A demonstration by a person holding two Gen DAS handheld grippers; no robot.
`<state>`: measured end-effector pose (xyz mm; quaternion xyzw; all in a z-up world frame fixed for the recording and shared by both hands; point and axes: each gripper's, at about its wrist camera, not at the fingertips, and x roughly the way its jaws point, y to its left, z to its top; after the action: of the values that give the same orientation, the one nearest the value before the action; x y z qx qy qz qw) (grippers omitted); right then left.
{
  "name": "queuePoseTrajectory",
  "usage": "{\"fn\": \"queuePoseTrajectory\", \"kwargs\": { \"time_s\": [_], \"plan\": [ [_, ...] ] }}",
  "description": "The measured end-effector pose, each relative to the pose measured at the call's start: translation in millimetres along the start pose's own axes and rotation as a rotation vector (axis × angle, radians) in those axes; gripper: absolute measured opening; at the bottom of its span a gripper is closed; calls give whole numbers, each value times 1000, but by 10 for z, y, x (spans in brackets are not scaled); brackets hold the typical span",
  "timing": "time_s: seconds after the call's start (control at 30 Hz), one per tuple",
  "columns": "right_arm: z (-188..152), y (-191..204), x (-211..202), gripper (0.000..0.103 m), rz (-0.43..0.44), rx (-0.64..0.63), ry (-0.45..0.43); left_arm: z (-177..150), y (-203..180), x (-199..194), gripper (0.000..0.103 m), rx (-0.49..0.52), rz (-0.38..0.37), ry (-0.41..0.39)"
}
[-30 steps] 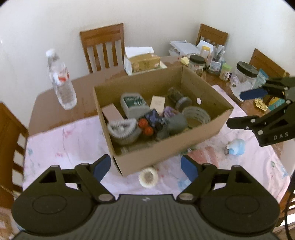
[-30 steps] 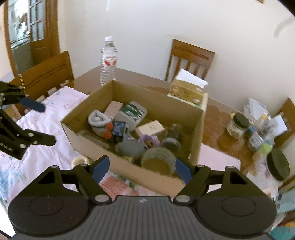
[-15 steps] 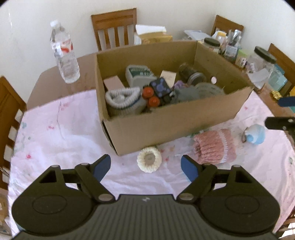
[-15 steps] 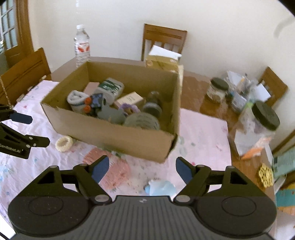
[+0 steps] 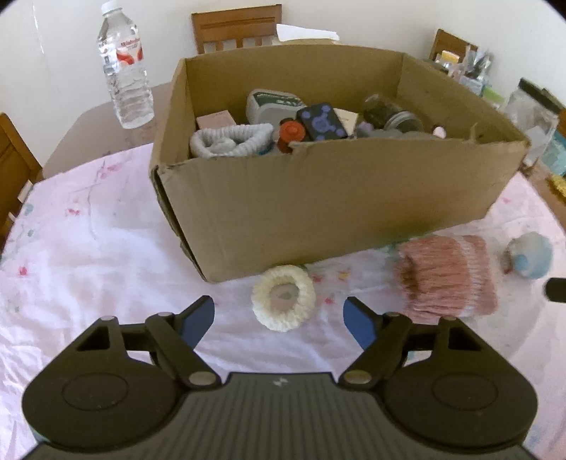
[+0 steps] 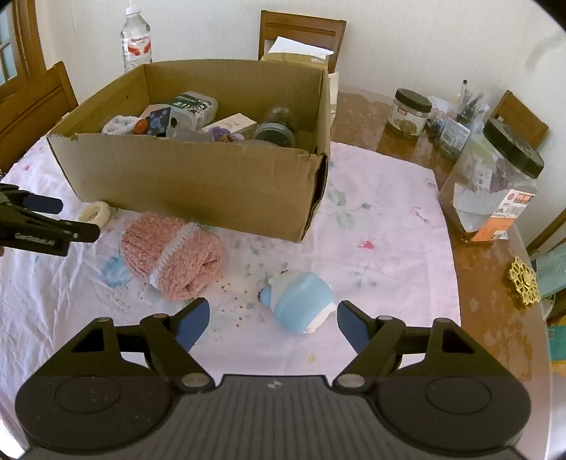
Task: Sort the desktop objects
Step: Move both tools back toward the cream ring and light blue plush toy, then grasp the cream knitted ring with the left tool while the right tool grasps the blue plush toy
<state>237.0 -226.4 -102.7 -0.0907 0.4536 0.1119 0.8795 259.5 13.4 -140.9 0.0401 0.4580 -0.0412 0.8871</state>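
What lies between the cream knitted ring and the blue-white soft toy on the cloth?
The pink knitted piece lies between the cream ring and the blue-white toy; the right wrist view shows it best.

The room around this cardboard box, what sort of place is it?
Probably a home dining room: wooden slat-back chairs ring a brown wooden table under a pink floral cloth, with black-lidded food jars at its far side.

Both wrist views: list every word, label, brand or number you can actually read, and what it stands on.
"GenRobot.AI": white print on the left gripper, readable only roughly in the right wrist view.
Water bottle: red and white label, too blurred to read.
Green and white container in the cardboard box: print too small.
Large clear jar: orange label, unreadable.
Small dark-lidded jar: red label, unreadable.
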Motion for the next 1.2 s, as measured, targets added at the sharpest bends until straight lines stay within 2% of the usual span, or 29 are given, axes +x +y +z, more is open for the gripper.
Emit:
{"fn": "queuePoseTrajectory", "kwargs": {
  "time_s": [0.1,0.23,0.4,0.97,1.03,1.13,1.2],
  "plan": [
    [13,-30,13,83,-3,1,1,7,25,77,61,-28,5,20],
    [9,-67,35,83,-4,8,11,9,-5,90,58,-28,0,10],
    [11,-90,114,83,1,5,22,17,-39,104,46,-26,-21,5],
    [36,-166,530,82,-15,9,39,46,-81,100,37,-36,-38,17],
    [51,-172,560,79,-16,1,35,49,-84,92,37,-27,-48,20],
    [64,-177,581,65,-2,-11,45,54,-94,52,37,-14,-57,13],
    [65,-178,576,62,4,-15,46,65,-98,25,37,-7,-61,10]
  ]
}}
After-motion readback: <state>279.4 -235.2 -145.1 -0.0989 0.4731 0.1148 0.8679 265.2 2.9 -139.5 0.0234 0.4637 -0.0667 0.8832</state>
